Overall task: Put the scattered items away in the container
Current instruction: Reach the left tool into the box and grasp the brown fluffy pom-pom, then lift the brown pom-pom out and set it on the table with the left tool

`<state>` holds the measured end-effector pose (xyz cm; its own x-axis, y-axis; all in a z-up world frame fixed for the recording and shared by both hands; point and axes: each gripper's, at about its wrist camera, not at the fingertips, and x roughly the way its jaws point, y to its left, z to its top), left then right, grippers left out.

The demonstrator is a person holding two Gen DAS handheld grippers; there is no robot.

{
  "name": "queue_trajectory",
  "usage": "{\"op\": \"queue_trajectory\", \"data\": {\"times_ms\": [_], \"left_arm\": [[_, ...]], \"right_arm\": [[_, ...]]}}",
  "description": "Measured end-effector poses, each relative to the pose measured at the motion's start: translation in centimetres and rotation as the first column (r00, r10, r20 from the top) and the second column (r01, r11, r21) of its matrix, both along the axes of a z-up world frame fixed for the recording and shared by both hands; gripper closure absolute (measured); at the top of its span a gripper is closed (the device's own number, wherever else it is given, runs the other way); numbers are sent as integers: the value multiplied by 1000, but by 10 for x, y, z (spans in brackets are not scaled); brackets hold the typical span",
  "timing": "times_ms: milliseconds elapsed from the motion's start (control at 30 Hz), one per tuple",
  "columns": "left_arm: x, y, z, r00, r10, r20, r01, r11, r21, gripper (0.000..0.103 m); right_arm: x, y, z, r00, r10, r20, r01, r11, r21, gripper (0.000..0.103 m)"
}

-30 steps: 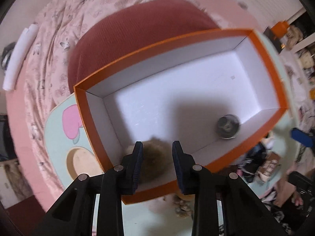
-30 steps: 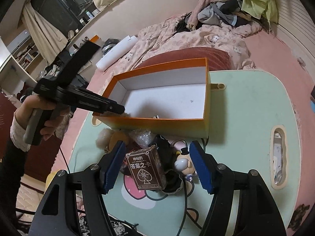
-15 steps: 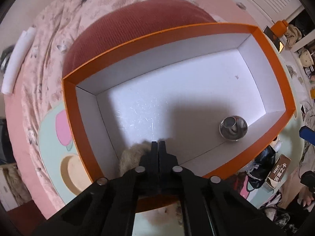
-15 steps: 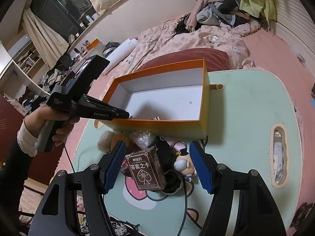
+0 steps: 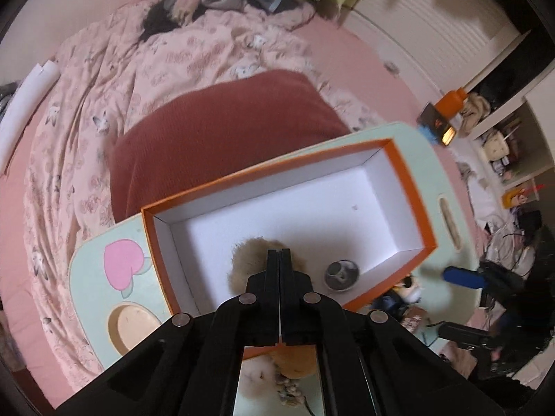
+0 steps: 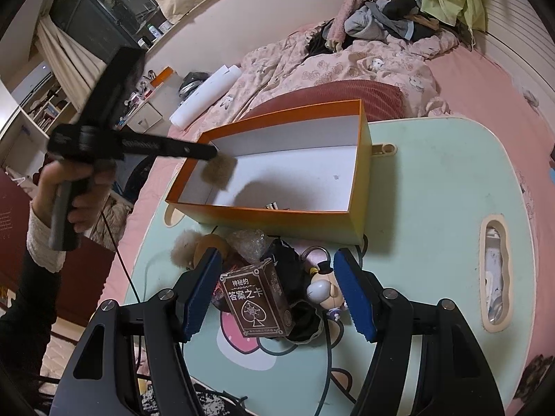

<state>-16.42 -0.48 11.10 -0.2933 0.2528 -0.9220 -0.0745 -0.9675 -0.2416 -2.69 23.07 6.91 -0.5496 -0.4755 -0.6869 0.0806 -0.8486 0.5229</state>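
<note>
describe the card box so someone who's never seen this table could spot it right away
Start at the open orange cardboard box with white inside on the mint-green table. In front of its near wall lies a clutter pile, between the open right tongs. The dark brown card box stands there; unlike the plush and figurine beside it, it is rectangular with white characters and a spade.

Bed: a pink sheet (image 6: 485, 79) is covering it, with a floral quilt (image 6: 312, 69) lying rumpled across it.
Clothes: a heap (image 6: 392, 17) is sitting at the far end of the bed.
Cushion: a dark red ribbed one (image 5: 222, 131) is lying on the quilt.
Desk: a mint-green lap desk (image 6: 433, 187) is resting on the bed.
Curtain: a cream one (image 6: 66, 59) is hanging at left.
Shelves: white ones (image 5: 503, 145) are standing crowded with clutter.
Light: dim indoor light is falling evenly.
</note>
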Motion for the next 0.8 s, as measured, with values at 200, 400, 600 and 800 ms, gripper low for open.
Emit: {"op": "queue_trajectory", "data": {"times_ms": [200,400,600,800], "left_arm": [[6,3,-7,999,-27,46,32,993,-116,102],[9,5,-5,1000,-21,11,22,995,-94,99],[7,21,-32,997,-9,72,15,995,-94,41],[-5,37,-59,990,-30,139,42,996,-83,41]], "right_arm": [[0,0,-2,1000,0,7,0,1000,-5,36],[-1,1,-4,1000,-2,15,2,1000,-11,36],[-2,3,-6,1000,-7,17,7,1000,-20,36],[-1,3,-8,1000,0,21,1,1000,-22,36]]}}
